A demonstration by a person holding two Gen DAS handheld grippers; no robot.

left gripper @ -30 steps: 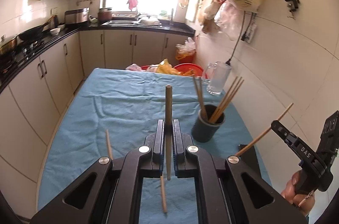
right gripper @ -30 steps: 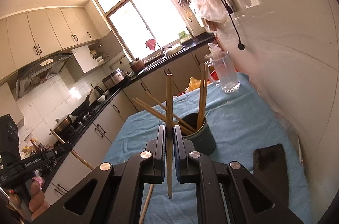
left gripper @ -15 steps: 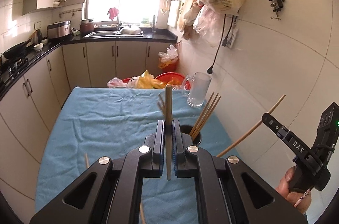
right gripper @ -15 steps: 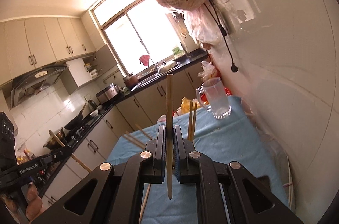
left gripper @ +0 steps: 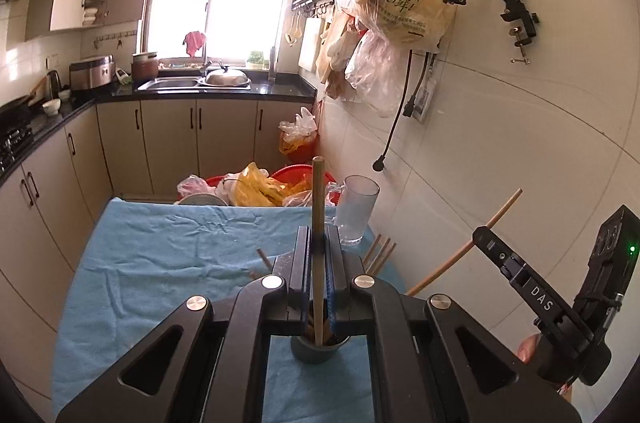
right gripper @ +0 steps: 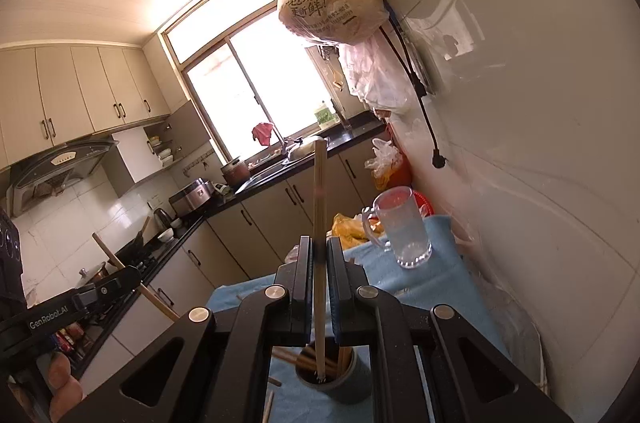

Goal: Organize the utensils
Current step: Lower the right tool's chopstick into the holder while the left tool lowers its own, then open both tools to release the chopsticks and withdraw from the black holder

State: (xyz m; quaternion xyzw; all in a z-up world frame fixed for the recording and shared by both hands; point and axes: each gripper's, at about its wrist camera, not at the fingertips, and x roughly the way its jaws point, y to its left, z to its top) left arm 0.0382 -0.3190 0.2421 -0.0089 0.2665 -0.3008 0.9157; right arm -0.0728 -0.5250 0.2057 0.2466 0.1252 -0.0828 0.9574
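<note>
My left gripper (left gripper: 319, 251) is shut on a wooden chopstick (left gripper: 318, 207), held upright with its lower tip over the mouth of the dark grey holder cup (left gripper: 320, 350). My right gripper (right gripper: 319, 255) is shut on another chopstick (right gripper: 319, 207), also upright, its lower tip inside the same cup (right gripper: 340, 383). The cup holds several chopsticks (left gripper: 380, 255). Each gripper shows in the other's view, the right (left gripper: 486, 237) at the right edge and the left (right gripper: 132, 273) at the left edge.
A blue cloth (left gripper: 160, 263) covers the table, with loose chopsticks (right gripper: 267, 405) lying on it. A clear glass mug (left gripper: 356, 209) stands at the far right corner. The tiled wall (left gripper: 520, 163) is close on the right. Red basins with bags (left gripper: 272, 183) sit beyond the table.
Both grippers have moved over the holder cup with their chopsticks. The cup, which was ahead on the table, now sits right under the fingers of both.
</note>
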